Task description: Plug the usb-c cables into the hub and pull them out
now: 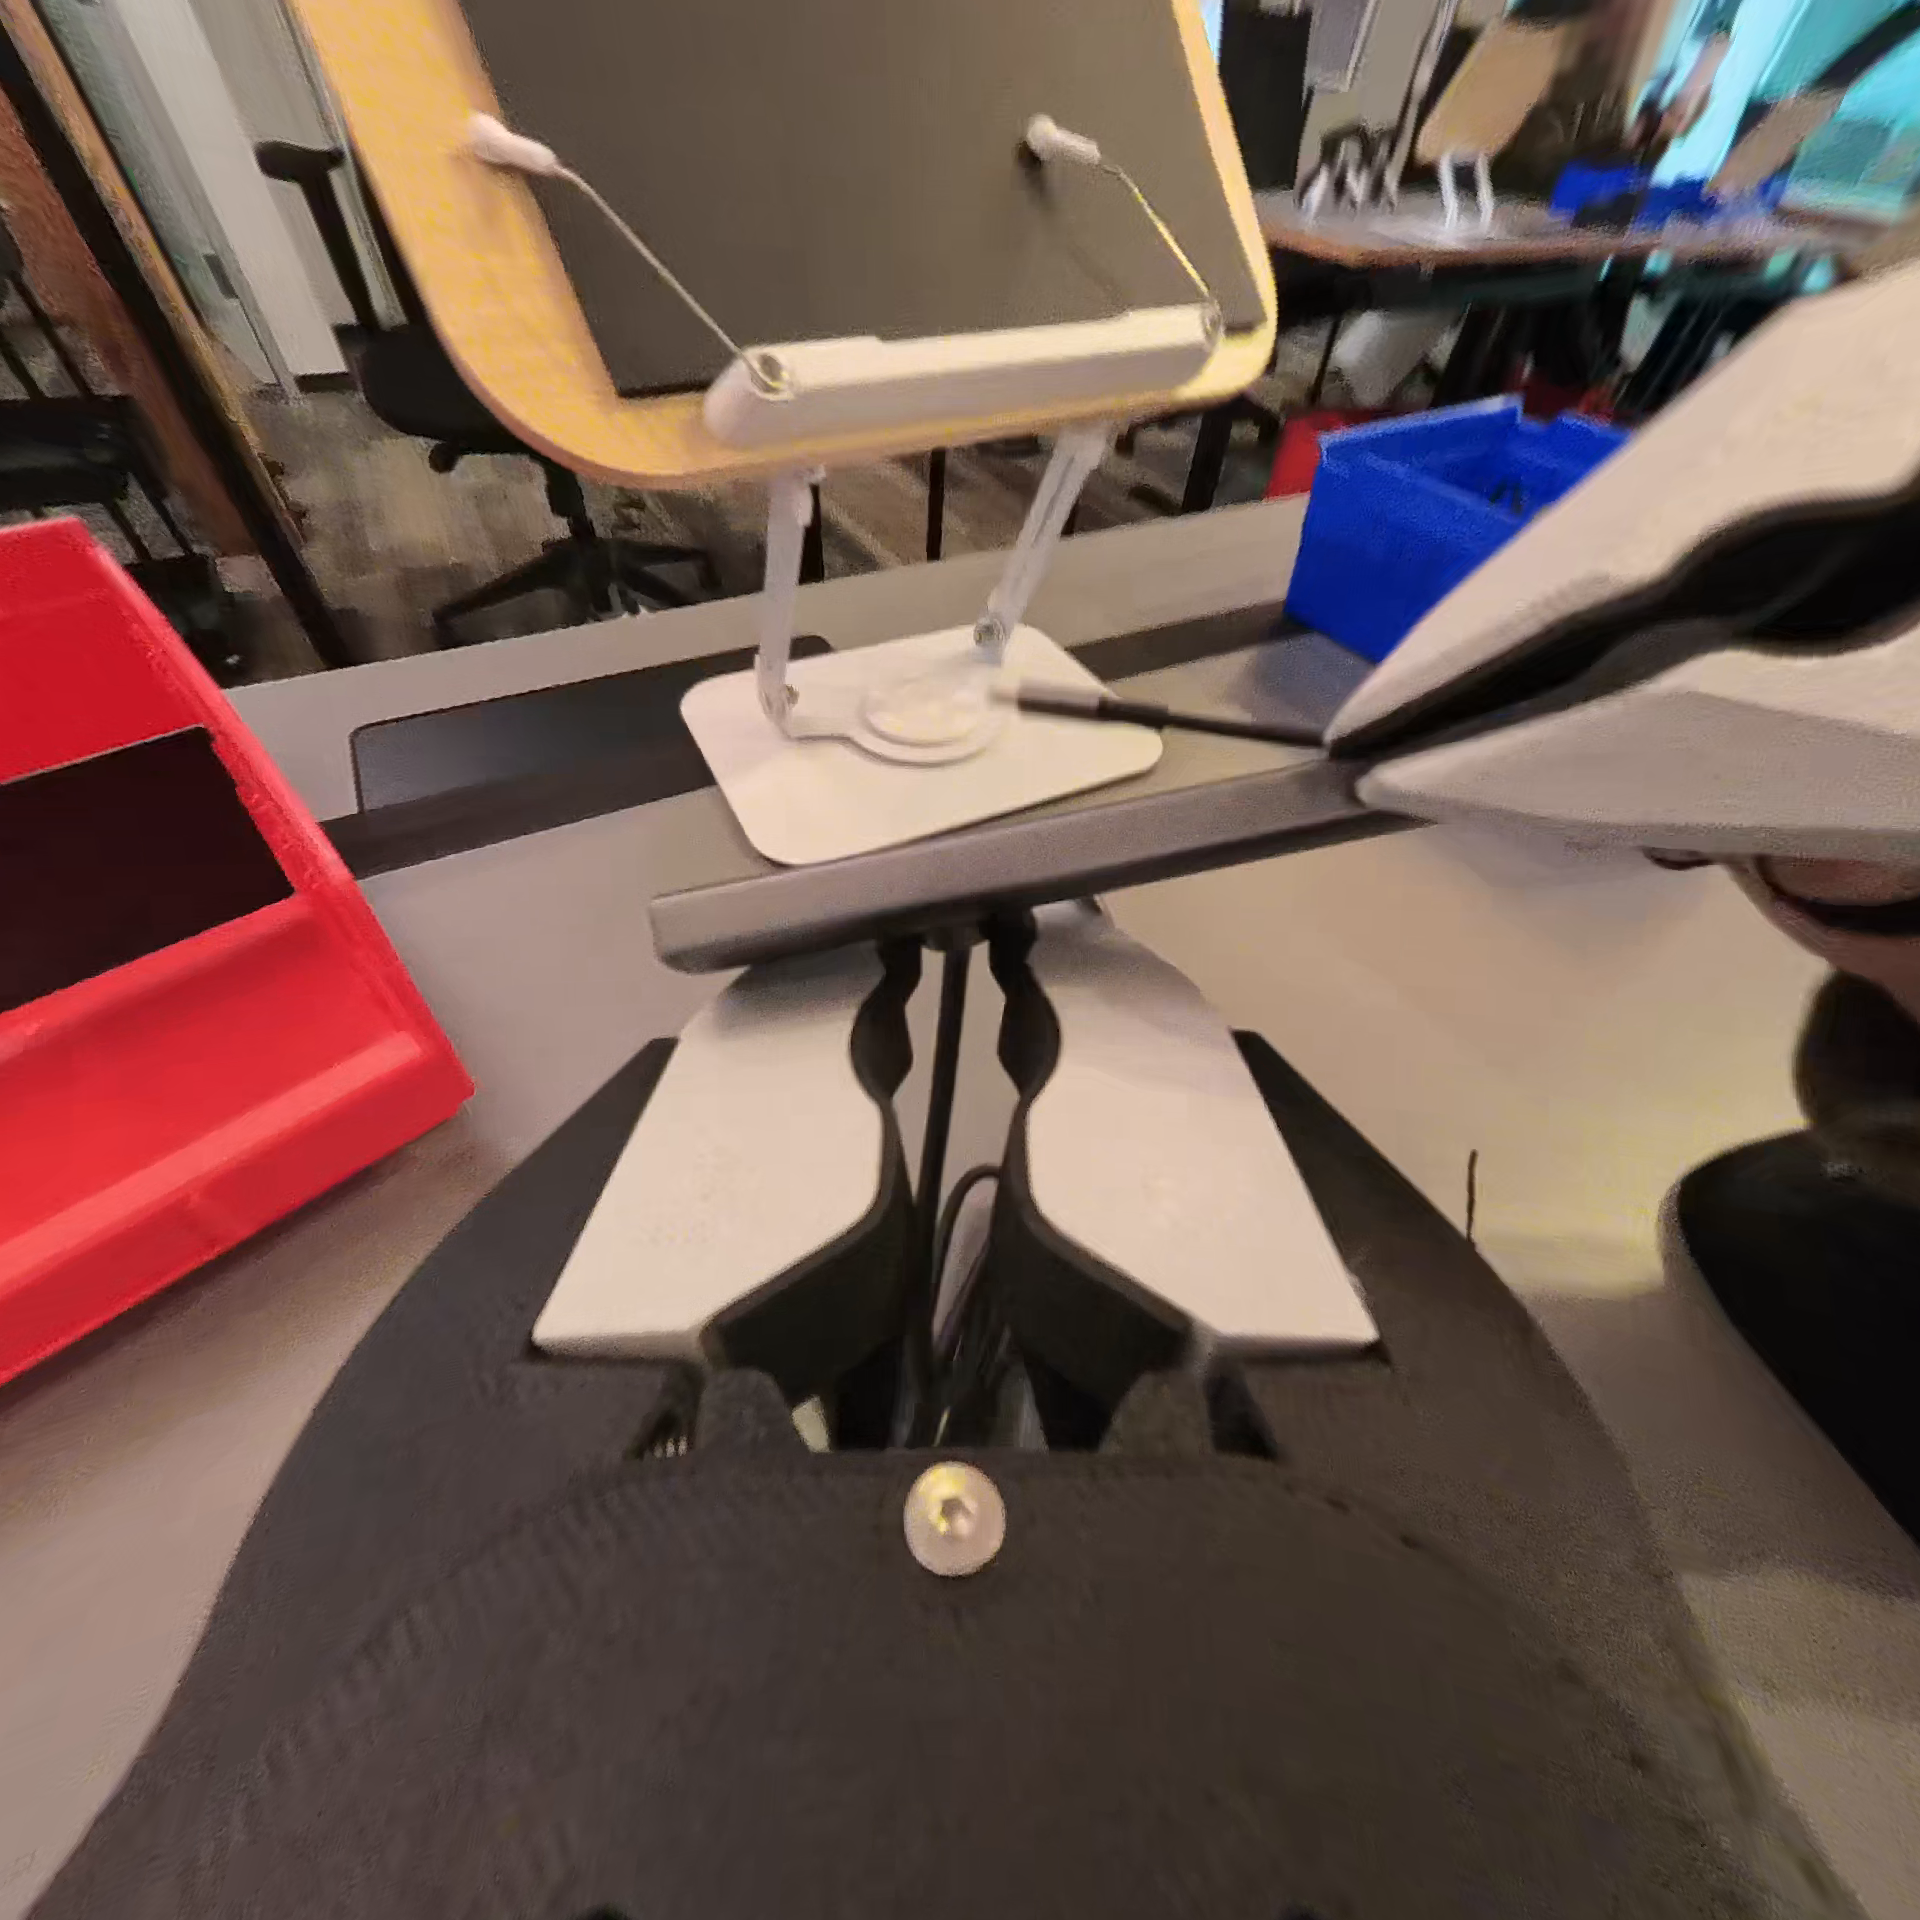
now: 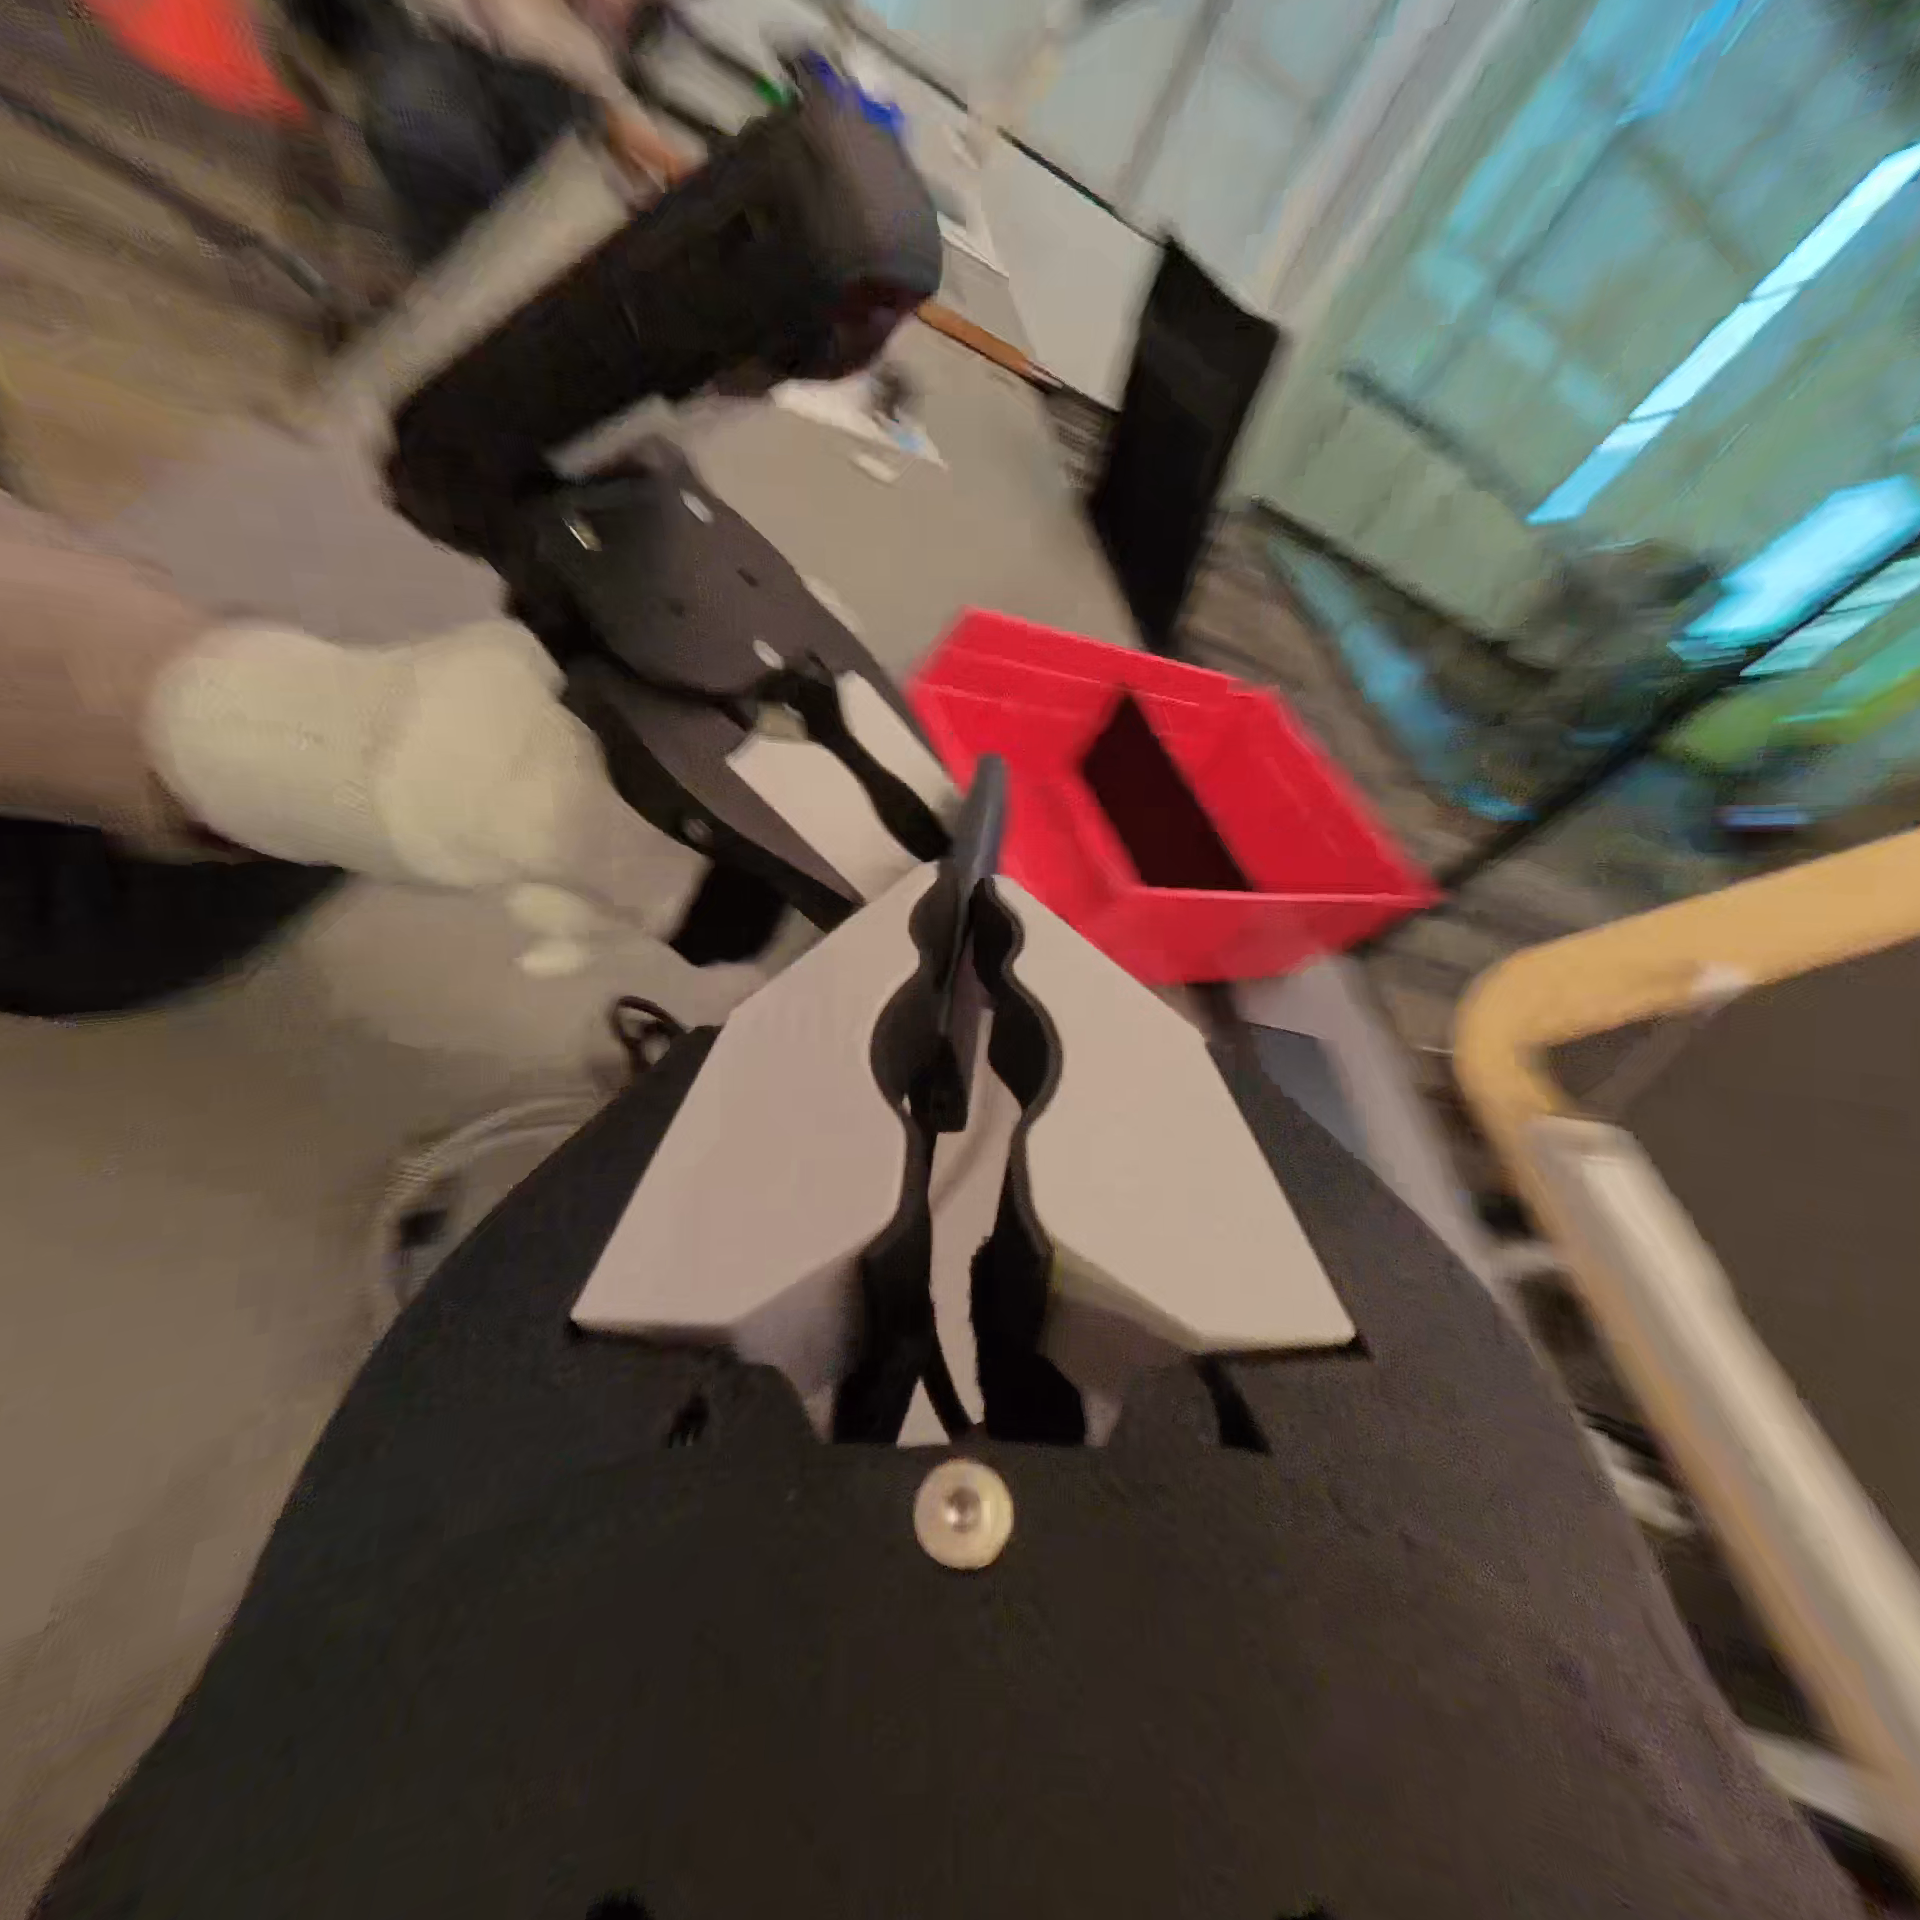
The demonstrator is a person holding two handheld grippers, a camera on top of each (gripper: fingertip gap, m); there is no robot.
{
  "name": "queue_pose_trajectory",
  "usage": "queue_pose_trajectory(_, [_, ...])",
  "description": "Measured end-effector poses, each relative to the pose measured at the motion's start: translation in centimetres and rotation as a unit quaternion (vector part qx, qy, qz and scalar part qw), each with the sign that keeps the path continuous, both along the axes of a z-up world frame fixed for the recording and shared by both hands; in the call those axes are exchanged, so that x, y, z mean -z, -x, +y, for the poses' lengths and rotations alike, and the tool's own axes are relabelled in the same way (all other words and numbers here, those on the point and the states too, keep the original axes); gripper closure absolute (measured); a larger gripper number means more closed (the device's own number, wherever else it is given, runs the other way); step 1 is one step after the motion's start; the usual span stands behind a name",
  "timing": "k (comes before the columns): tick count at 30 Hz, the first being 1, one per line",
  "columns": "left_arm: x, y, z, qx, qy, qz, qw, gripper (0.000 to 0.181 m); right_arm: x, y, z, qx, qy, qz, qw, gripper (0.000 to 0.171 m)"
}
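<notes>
Matt metal hub (image 1: 935,894); glossy, seemingly plastic red bin (image 1: 187,997)

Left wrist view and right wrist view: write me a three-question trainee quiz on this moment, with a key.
1. True or false: the usb-c cable in the right tongs is already plugged into the hub.
2. The bin to the left of the left tongs is: A blue, B red, C green.
3. What do the left tongs grip?
Key: 1 false, the plug tip is bare and free; 2 B; 3 the hub, at its near edge.
</notes>
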State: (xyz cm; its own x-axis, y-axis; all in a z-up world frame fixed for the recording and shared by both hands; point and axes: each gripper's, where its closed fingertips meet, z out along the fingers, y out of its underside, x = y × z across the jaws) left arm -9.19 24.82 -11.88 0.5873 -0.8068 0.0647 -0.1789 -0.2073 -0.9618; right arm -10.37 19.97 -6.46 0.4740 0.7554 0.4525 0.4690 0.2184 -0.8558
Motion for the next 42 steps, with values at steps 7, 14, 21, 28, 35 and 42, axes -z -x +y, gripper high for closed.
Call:
queue_pose_trajectory(7, [0.0,0.8,1.5,-0.014,-0.009,-0.011,1.000,0.168,0.1,-2.2,1.2,0.017,0.068,0.068,0.995,0.171])
queue_pose_trajectory(14, [0.3,0.9,1.5,-0.020,-0.024,0.036,0.999,0.168,0.5,-4.3,2.2,0.049,0.123,0.078,0.988,0.149])
queue_pose_trajectory(21, [-0.1,0.4,0.8,-0.020,-0.082,0.145,0.986,0.168,1.0,-2.3,1.7,0.015,0.219,0.020,0.975,0.138])
queue_pose_trajectory(28, [0.4,-0.1,-0.1,-0.021,-0.141,0.248,0.958,0.168,2.6,-1.0,3.0,-0.002,0.282,0.033,0.959,0.164])
queue_pose_trajectory(35, [0.2,-0.6,-0.2,-0.030,-0.182,0.283,0.941,0.168,2.9,-1.7,2.6,-0.017,0.298,0.088,0.950,0.164])
queue_pose_trajectory(42, [0.6,-0.6,0.5,-0.049,-0.211,0.335,0.917,0.169,3.7,-1.9,3.2,-0.008,0.291,0.086,0.953,0.165])
